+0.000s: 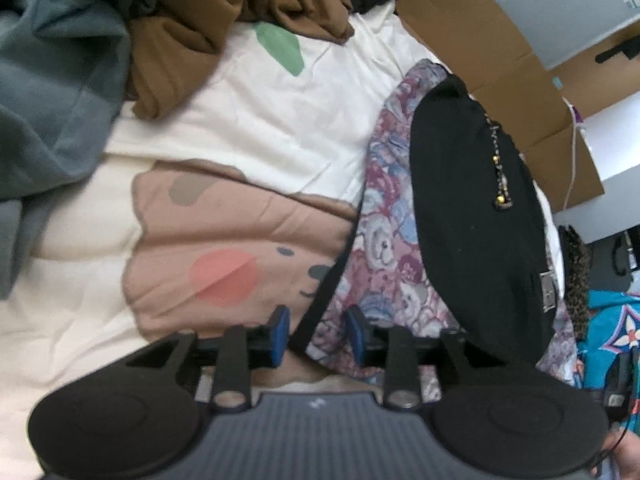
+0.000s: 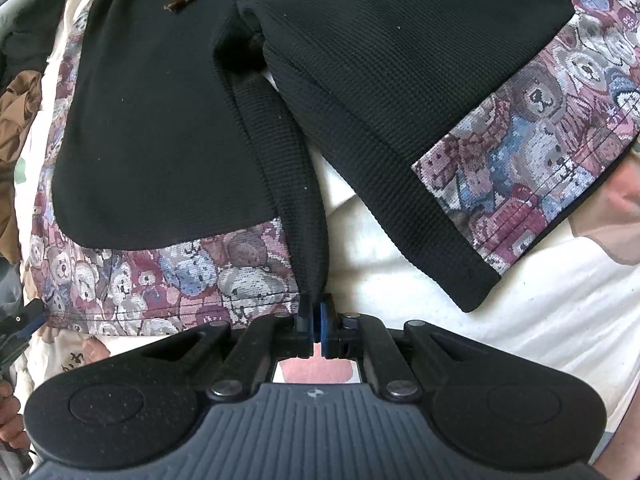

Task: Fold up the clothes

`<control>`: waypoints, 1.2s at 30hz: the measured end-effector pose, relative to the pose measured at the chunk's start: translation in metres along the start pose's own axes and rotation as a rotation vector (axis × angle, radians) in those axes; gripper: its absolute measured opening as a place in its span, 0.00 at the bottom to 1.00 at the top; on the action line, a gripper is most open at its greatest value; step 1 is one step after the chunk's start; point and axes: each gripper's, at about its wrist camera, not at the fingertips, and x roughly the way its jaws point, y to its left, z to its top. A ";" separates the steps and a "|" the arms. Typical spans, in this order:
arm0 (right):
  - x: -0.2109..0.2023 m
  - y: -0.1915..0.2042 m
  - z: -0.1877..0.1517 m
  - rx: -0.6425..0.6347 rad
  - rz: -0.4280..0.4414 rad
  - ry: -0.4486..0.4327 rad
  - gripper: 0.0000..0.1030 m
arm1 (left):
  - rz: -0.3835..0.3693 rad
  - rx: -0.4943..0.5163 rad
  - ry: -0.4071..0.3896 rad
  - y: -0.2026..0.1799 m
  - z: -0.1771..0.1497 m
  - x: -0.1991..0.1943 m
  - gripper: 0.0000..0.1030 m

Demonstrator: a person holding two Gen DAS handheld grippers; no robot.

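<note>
Jaws of the right gripper (image 2: 316,330) were clamped on the ribbed cuff (image 2: 308,276) of a black, teddy-bear-patterned jacket (image 2: 400,80) lying on the bed (image 1: 280,120); the left gripper's (image 1: 318,334) stood apart. Folding looked partway, with brown and grey clothes (image 1: 180,40) heaped far left.

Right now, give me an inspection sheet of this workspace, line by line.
Surface: cream bedding with a pink bear print.
Job's things: black garment with teddy-bear patterned panels, spread flat.
Clutter: brown garment and grey-blue garment, heaped at the far side.
Grippers: left gripper open over the garment's edge; right gripper shut on the black ribbed cuff.
Cables: white cable beside the cardboard.
Surroundings: cardboard box; turquoise patterned fabric at the right.
</note>
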 end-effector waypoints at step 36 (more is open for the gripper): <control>0.011 0.002 0.000 -0.019 0.134 -0.020 0.01 | 0.038 0.017 0.028 -0.011 0.019 -0.022 0.05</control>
